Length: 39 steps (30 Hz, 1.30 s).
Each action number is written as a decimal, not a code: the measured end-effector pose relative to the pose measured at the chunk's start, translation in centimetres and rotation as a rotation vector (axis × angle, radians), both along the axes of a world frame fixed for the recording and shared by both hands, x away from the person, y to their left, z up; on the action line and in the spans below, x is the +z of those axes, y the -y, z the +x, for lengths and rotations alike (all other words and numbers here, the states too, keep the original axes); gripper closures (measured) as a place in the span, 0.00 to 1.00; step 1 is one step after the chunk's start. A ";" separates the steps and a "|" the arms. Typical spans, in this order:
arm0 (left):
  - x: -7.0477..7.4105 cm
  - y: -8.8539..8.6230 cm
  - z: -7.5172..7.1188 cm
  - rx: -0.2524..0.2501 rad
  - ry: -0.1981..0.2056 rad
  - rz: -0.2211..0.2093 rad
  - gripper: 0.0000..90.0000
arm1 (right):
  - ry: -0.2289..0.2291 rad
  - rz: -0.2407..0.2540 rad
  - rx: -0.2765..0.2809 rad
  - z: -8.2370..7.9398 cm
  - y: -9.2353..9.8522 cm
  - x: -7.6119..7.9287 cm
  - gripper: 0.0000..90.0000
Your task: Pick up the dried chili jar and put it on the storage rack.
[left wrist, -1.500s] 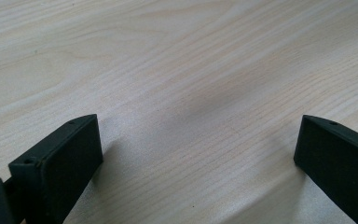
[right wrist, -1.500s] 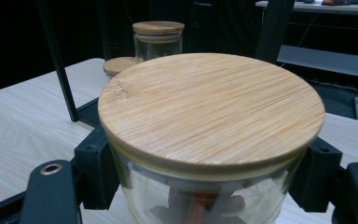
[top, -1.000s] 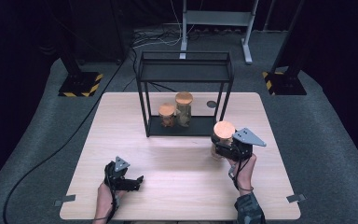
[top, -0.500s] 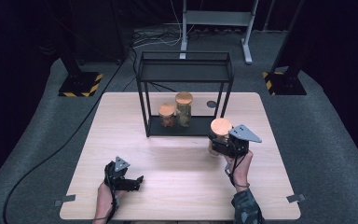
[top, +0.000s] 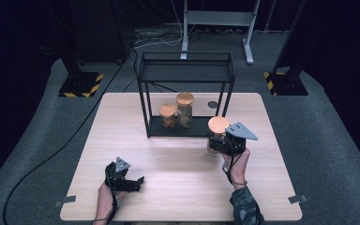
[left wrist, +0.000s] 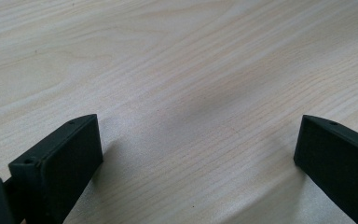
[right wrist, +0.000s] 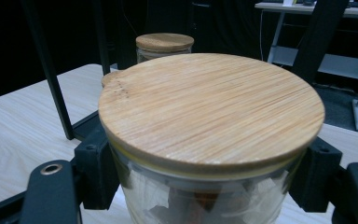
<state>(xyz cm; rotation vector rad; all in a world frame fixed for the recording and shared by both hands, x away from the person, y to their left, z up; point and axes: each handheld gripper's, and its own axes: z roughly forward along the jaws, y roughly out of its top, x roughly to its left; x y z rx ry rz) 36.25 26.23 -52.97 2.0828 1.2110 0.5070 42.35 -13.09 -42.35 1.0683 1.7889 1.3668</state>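
On my high view I see a pale wooden table on grey carpet. At its far middle stands a black metal shelf rack, and on its lower shelf sit two glass jars with bamboo lids: a short jar on the left touching a taller jar on its right. A small dark disc lies on the table just right of the rack. Beyond the table I see a grey metal stand, loose cables, and two black bases with yellow-black hazard stripes, far left and far right.
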 end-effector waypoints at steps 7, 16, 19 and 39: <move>0.0 0.0 0.0 0.000 0.000 0.000 0.00 | 0.001 -0.003 0.000 0.5 -0.7 0.2 0.27; 0.0 0.0 0.0 -0.002 0.000 0.001 0.00 | -0.002 -0.002 -0.013 1.1 -1.4 0.3 0.27; 0.0 0.0 0.0 -0.003 0.000 0.001 0.00 | -0.009 0.004 -0.016 1.4 -1.6 0.2 0.27; 0.0 0.0 0.0 -0.003 -0.001 0.001 0.00 | -0.025 0.008 -0.029 3.4 -3.0 0.2 0.27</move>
